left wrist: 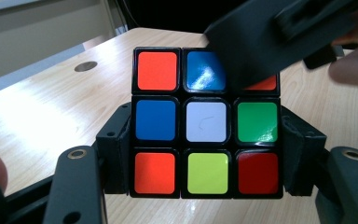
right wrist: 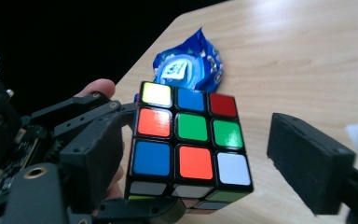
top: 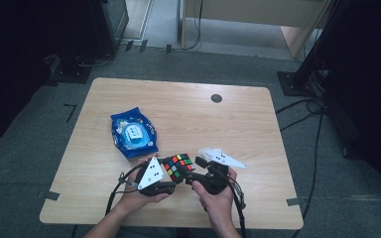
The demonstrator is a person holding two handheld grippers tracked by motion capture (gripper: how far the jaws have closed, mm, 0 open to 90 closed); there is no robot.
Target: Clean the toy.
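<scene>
Cube [top: 179, 166], lower centre of frame, above counter [top: 188, 119], clamped in left hand-held gripper [top: 167, 174]. Right hand-held gripper [top: 192, 174] jaws apart, cube between. Risk: off-centre regrip twists cube loose. Farther, upper left: blue packet [top: 133, 133], well apart.

On my feed I see a blue snack packet [top: 134, 133] lying left of centre on the light wooden table [top: 188, 116], its white label facing up. A small dark round grommet [top: 216, 98] sits near the table's far edge. Black cables [top: 305, 111] trail over the grey carpet [top: 25, 148] at right.
</scene>
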